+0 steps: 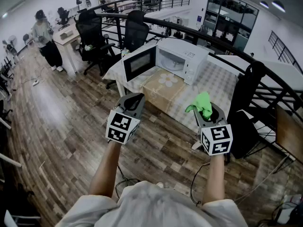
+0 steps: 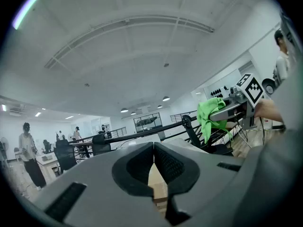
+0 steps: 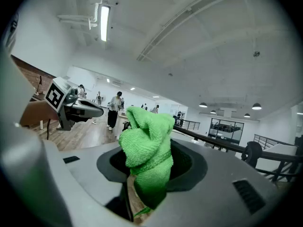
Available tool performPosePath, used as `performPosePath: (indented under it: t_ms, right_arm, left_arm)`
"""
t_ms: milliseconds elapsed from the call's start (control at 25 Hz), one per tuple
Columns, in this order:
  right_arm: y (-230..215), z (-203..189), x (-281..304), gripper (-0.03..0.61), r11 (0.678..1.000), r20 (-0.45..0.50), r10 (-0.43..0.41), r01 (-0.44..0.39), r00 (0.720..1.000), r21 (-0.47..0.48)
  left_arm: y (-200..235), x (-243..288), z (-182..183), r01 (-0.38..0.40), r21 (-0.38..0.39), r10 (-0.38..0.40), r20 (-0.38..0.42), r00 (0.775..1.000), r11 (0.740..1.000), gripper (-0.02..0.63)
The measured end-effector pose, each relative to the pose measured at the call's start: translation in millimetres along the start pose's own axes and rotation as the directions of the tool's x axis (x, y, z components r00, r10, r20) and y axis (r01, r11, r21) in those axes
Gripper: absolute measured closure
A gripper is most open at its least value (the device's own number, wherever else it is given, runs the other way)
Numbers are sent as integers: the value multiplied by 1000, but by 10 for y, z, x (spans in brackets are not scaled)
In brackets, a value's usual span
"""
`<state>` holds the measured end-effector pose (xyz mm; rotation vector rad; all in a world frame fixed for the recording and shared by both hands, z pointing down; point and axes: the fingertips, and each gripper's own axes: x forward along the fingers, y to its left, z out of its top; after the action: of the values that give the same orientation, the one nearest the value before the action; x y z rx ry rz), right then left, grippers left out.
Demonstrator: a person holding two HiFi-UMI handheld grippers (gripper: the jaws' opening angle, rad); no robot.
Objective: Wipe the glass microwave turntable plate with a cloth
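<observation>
The right gripper (image 1: 208,111) is clamped on a green cloth (image 1: 202,103), whose bunched top stands up above the jaws while a short tail hangs down between them in the right gripper view. The left gripper (image 1: 134,102) holds nothing, its jaws pressed together with no gap. Both are held up at about the same height, side by side, well apart from the work.

Ahead of them and farther off stands the white microwave (image 1: 185,56) on a table (image 1: 215,82) with a checked cover. Its door (image 1: 138,63) is swung wide to the left, on the left gripper's side. The open cavity (image 1: 171,63) faces back toward the person and lies roughly midway between the two grippers. Neither has a clear lead, though the cloth side has no door in its path.

The glass turntable plate cannot be made out for sure. A pale shape on the cavity floor is probably it, lying flat. Being round, it would have no long axis to line up with, so the approach likely turns only on the direction the opening faces. A cardboard box (image 1: 163,91) stands just in front of the table below the door.
</observation>
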<state>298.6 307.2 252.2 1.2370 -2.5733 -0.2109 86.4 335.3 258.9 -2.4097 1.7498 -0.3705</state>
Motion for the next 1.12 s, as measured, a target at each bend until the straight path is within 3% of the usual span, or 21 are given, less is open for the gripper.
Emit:
performPosePath:
  t_ms: [720, 920, 1120]
  right_arm:
    - [-387, -137, 433, 390, 998, 54, 21, -24, 998, 64]
    - [-516, -165, 866, 390, 997, 56, 24, -28, 998, 71]
    - [-623, -191, 1589, 391, 998, 24, 2, -3, 1000, 61]
  left_arm:
    - [38, 534, -119, -26, -2, 26, -28, 999, 1000, 592]
    - [300, 963, -185, -16, -2, 16, -12, 1000, 1000, 594]
    - [867, 1574, -377, 2, -20, -2, 6, 1000, 1000, 594]
